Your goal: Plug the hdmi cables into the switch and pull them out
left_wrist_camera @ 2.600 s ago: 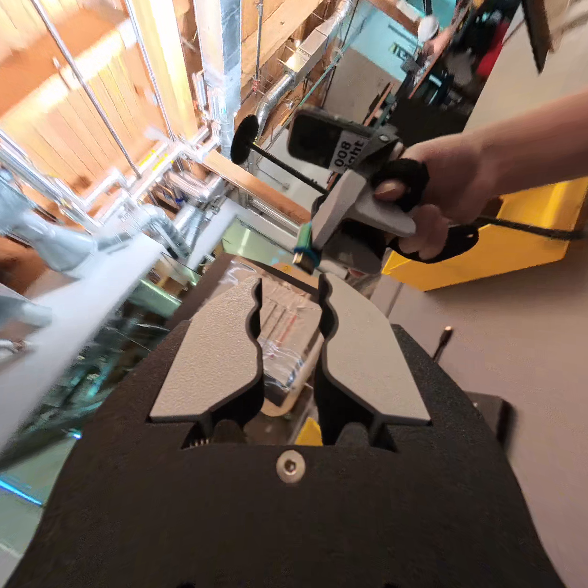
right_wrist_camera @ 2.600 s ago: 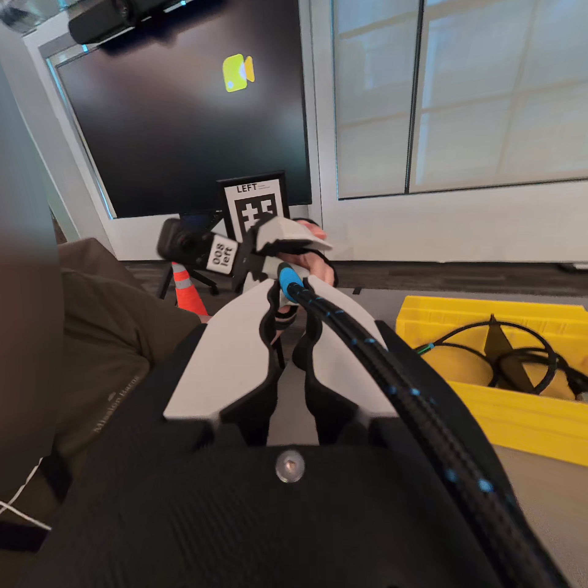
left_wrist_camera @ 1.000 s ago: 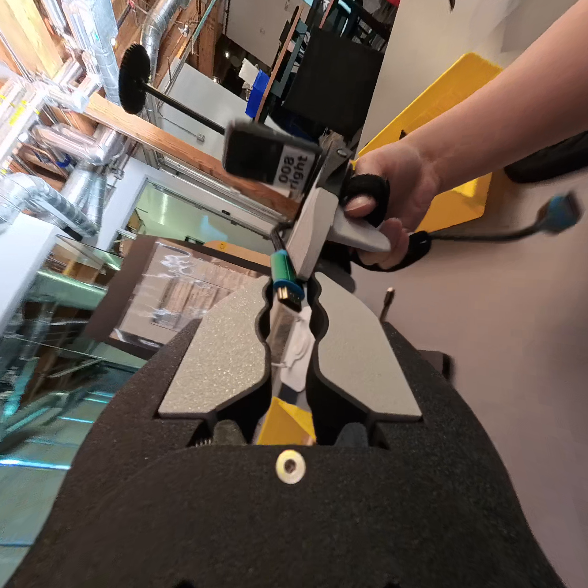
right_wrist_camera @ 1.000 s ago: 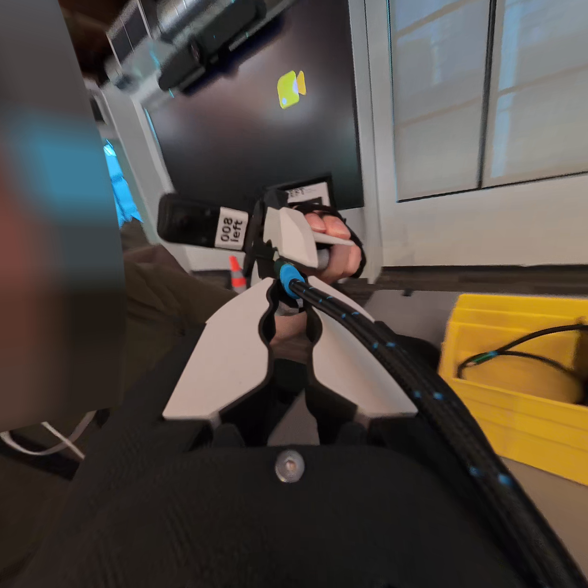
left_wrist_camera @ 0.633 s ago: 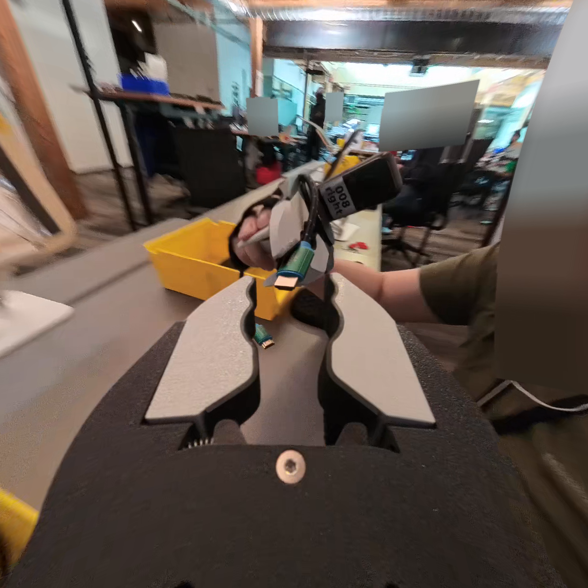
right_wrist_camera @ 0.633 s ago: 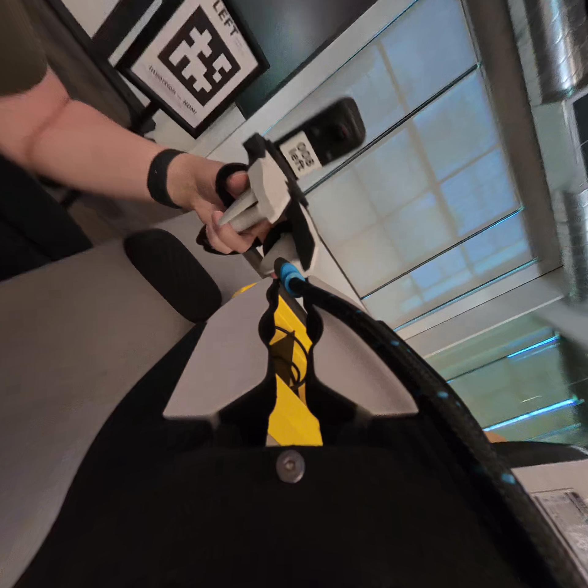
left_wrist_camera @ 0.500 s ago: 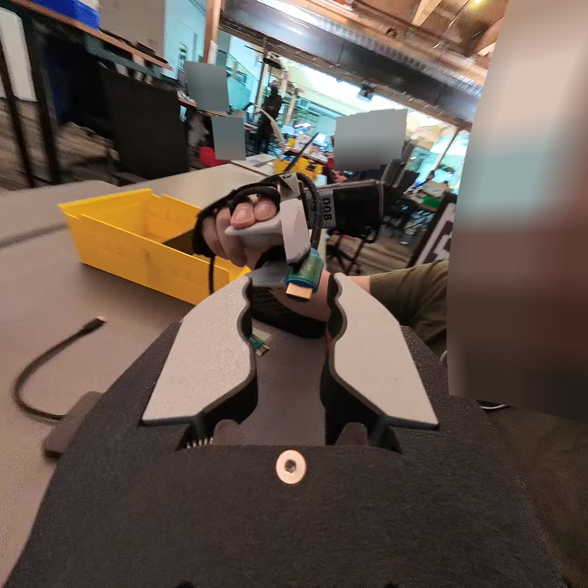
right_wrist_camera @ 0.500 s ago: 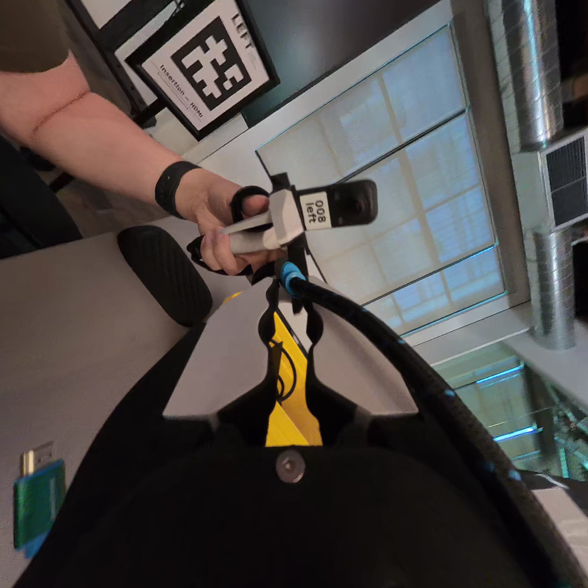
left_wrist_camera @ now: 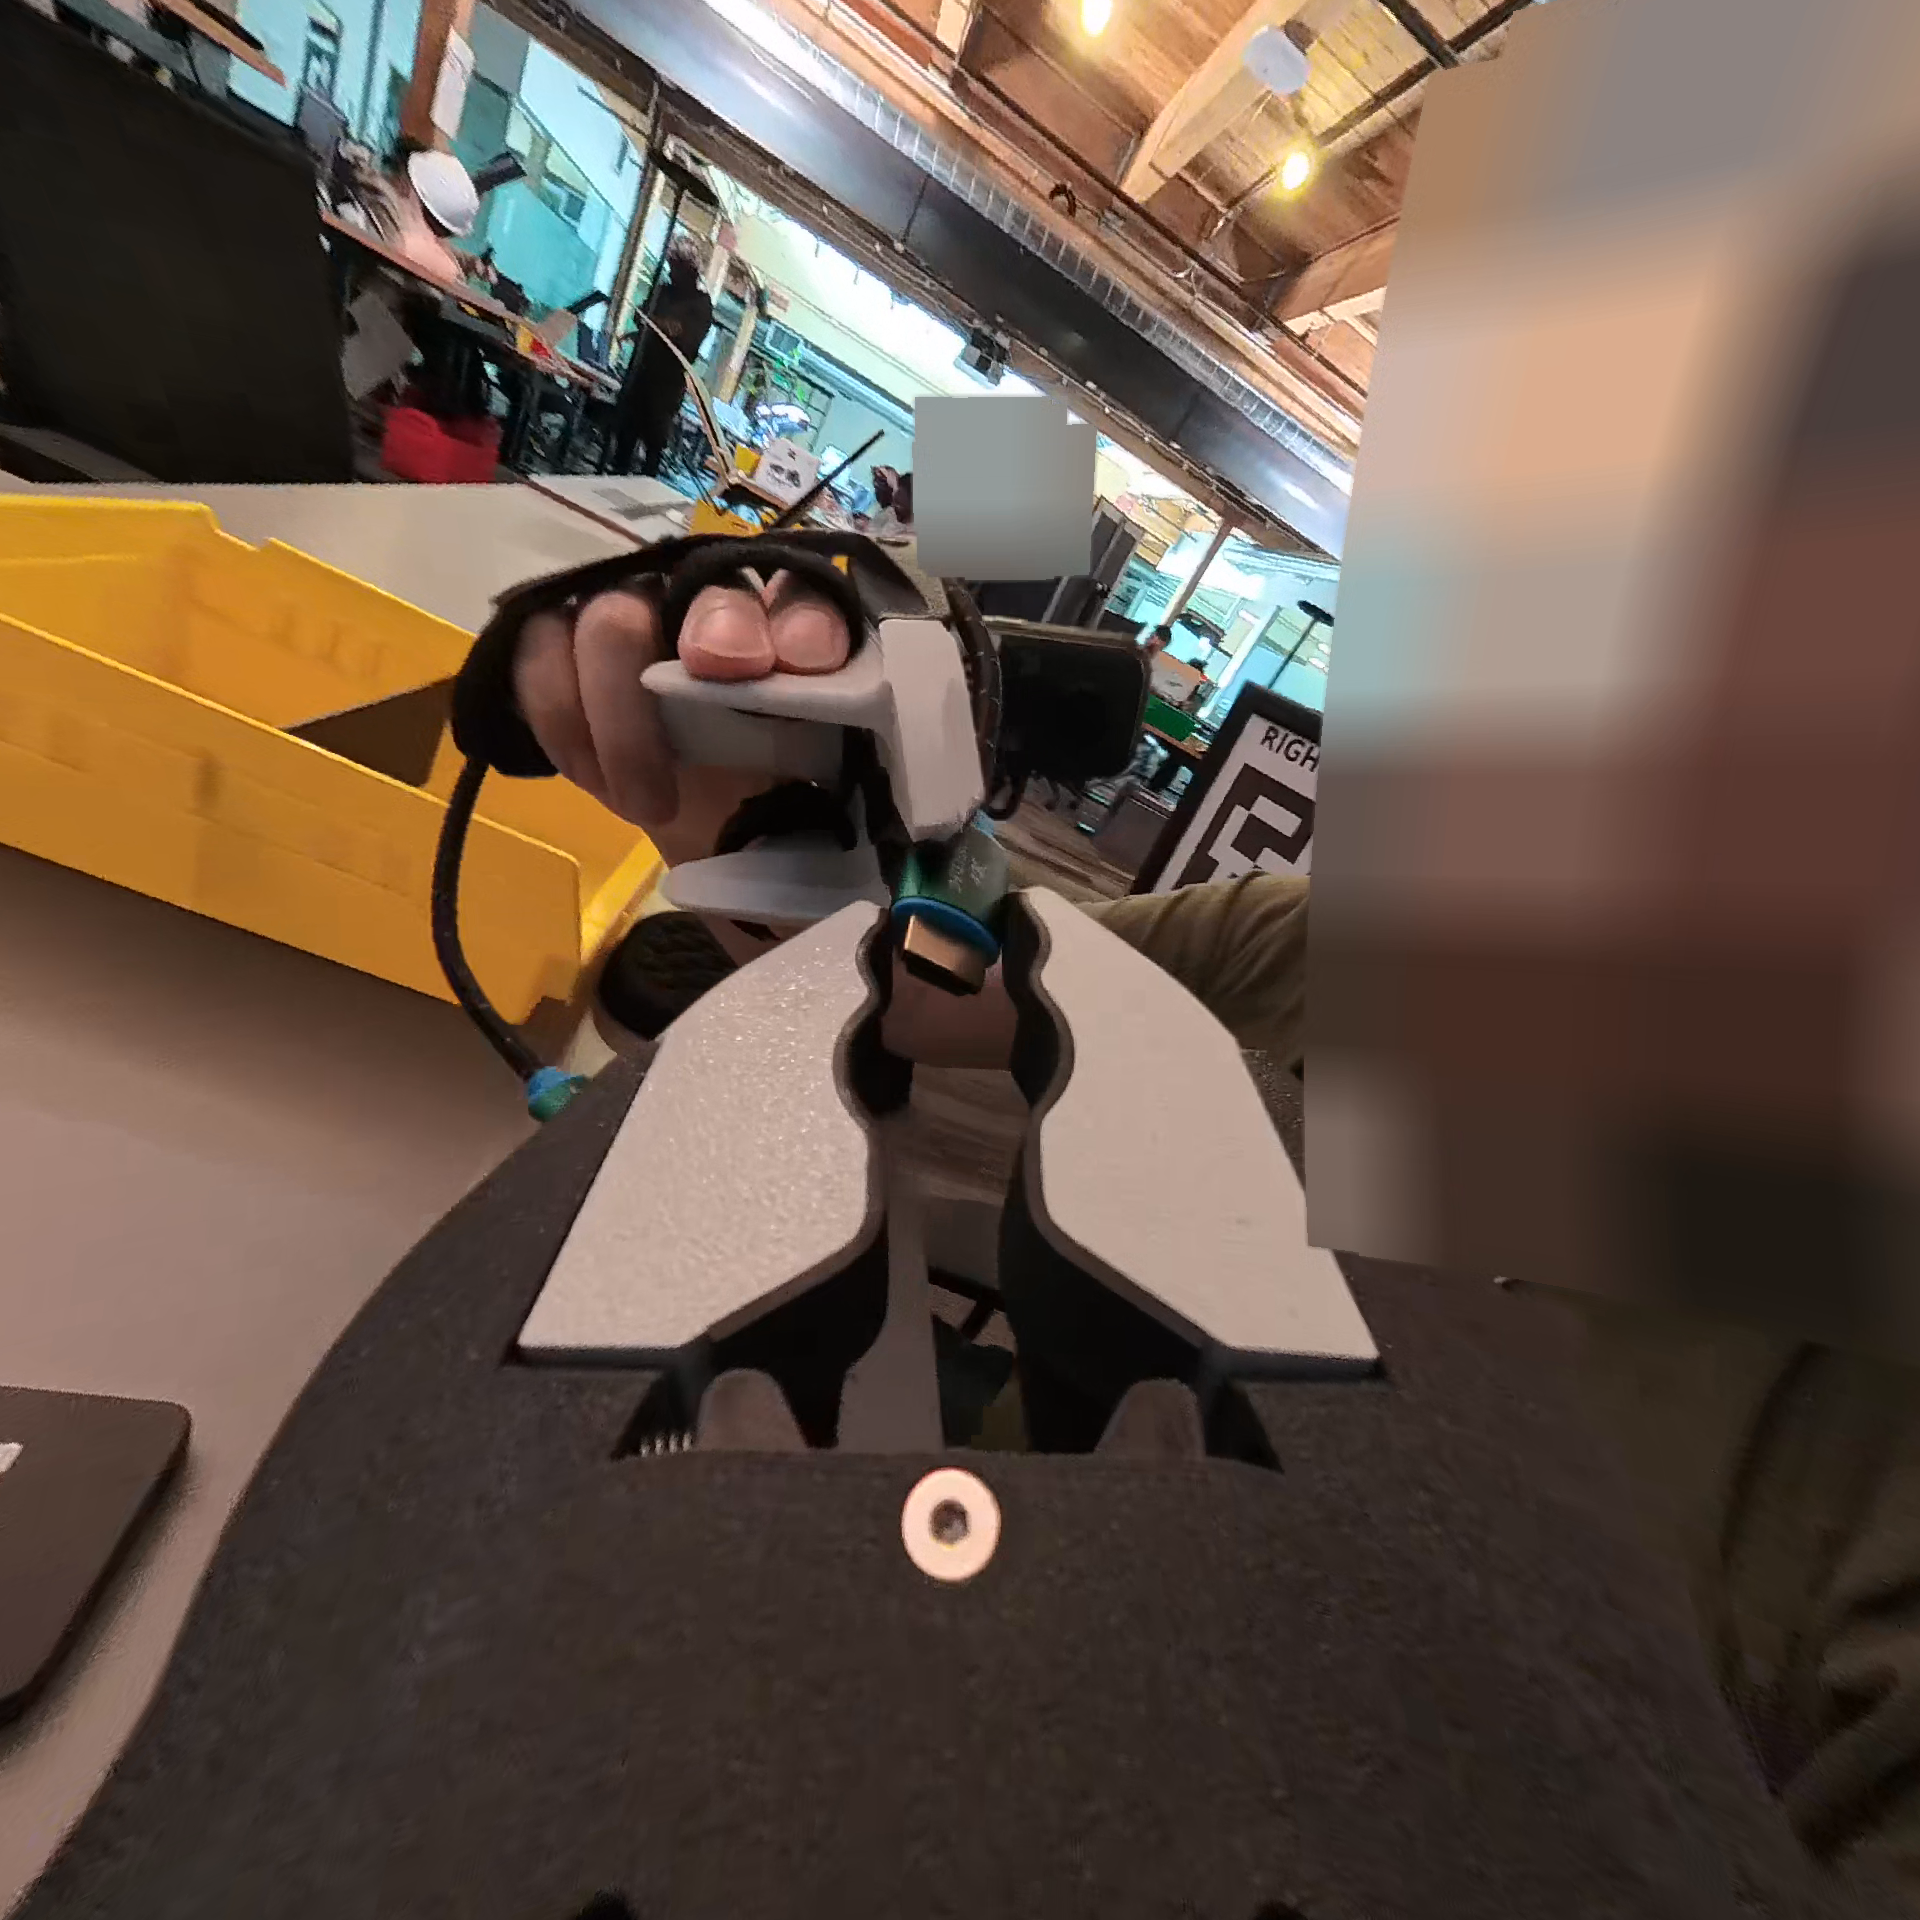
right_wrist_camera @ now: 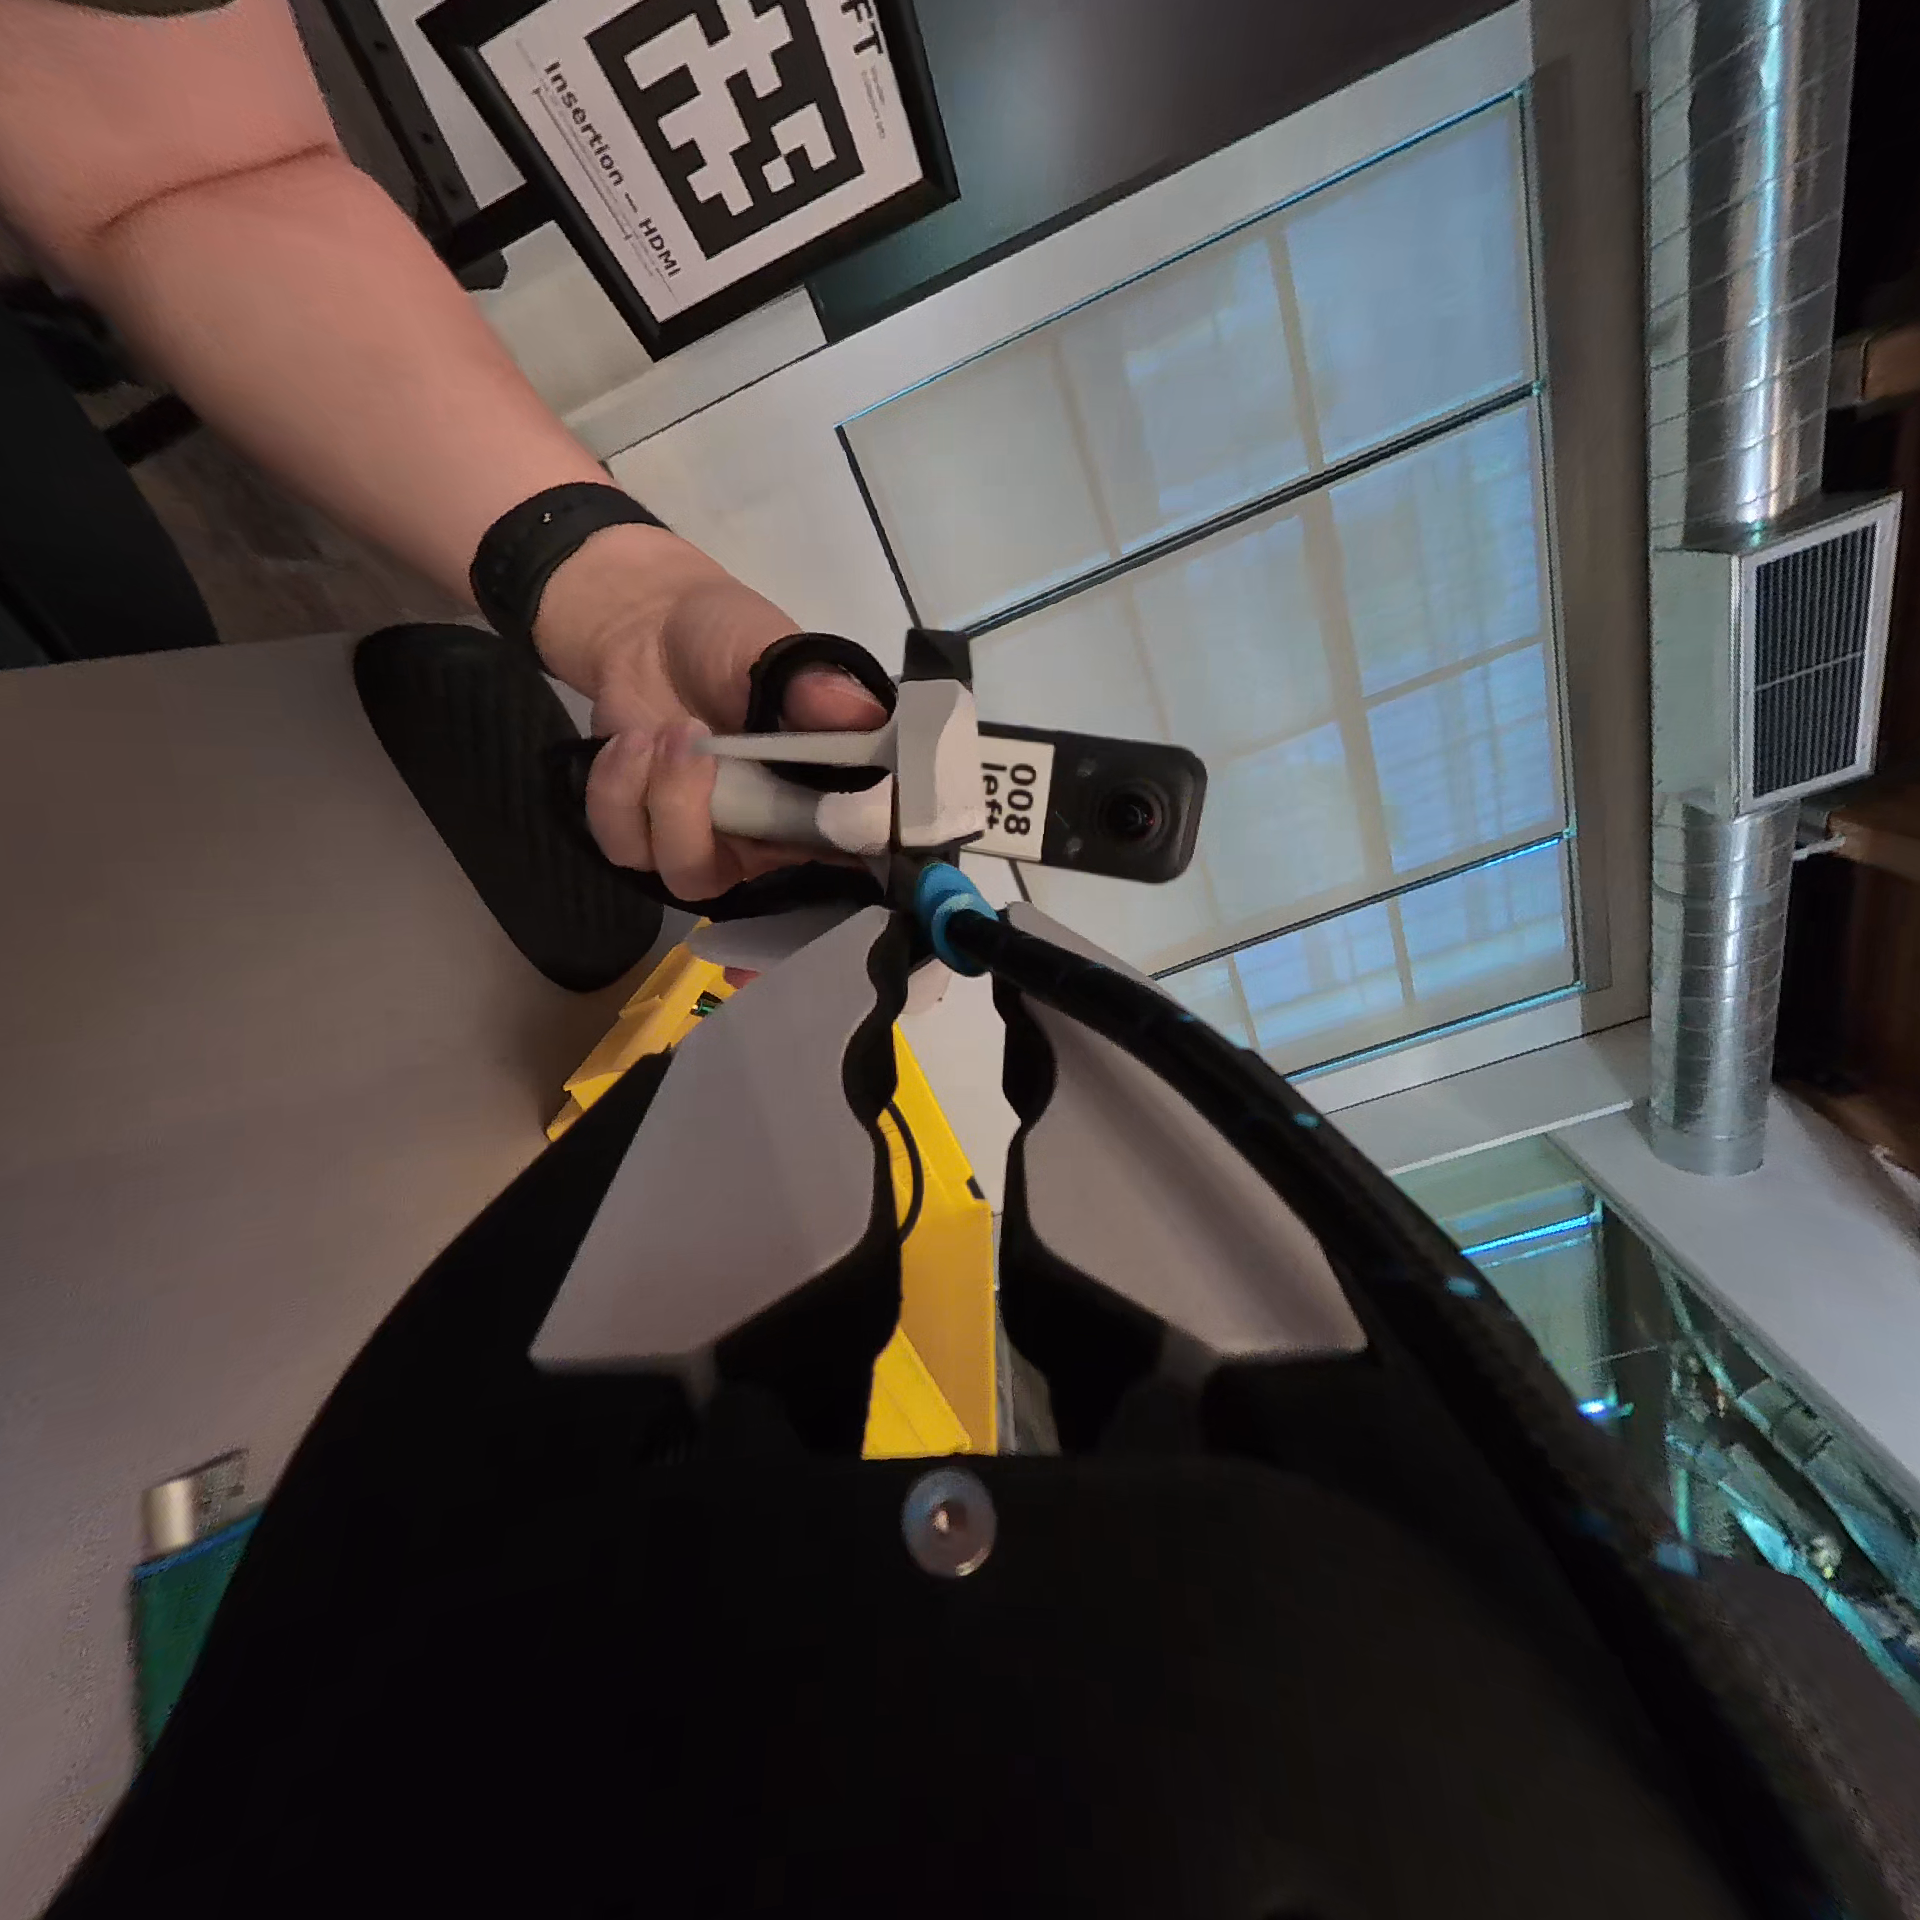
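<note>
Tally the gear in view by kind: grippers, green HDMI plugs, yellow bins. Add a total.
Grippers: 2, the left gripper and the right gripper.
Green HDMI plugs: 2, the plug at the gripper tips and the plug on the table; table.
Yellow bins: 1.
Total: 5.
</note>
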Motion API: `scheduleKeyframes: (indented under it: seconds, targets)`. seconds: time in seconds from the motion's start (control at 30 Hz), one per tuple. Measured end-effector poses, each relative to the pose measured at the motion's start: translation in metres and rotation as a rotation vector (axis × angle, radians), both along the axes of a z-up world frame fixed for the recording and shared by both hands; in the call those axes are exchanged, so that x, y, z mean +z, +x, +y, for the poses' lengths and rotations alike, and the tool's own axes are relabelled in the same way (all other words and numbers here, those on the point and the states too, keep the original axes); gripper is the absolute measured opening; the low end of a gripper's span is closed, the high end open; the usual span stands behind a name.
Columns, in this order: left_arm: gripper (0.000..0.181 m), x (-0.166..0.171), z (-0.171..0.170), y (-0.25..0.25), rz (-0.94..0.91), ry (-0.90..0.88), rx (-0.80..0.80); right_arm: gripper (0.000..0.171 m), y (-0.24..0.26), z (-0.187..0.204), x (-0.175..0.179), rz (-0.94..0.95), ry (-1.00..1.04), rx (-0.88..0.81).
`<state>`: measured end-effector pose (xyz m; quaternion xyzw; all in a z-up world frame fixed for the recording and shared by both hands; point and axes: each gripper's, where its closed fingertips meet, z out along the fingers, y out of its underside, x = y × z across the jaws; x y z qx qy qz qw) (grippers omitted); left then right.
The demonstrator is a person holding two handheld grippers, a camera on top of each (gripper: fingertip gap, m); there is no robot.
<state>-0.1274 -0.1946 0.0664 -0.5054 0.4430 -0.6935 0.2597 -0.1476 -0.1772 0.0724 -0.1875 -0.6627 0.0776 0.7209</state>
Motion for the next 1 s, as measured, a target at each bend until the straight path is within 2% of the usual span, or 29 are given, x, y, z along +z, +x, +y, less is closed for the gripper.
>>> scheduleKeyframes:
  seconds: [0.03, 0.2, 0.3, 0.53, 0.93, 1.0]
  targets:
    - [0.019, 0.001, 0.002, 0.000, -0.012, 0.022, 0.025, 0.016, 0.000, 0.002, 0.001, 0.009, -0.029, -0.001]
    - [0.018, 0.003, 0.012, -0.004, -0.015, 0.157, 0.144, 0.030, -0.007, 0.001, 0.005, 0.036, -0.337, 0.085]
    - [0.019, 0.000, 0.017, -0.006, 0.026, 0.248, 0.215, 0.030, -0.010, 0.003, 0.005, 0.036, -0.497, 0.111]
    - [0.019, 0.003, 0.020, -0.014, 0.039, 0.359, 0.273, 0.031, -0.015, 0.009, 0.005, -0.012, -0.596, 0.038]
    - [0.019, -0.003, -0.002, -0.010, 0.021, 0.302, 0.097, 0.027, -0.011, -0.010, -0.004, -0.145, -0.551, 0.079]
    - [0.019, 0.000, -0.008, -0.011, -0.006, 0.273, 0.049, 0.021, -0.009, -0.012, -0.002, -0.139, -0.527, 0.090]
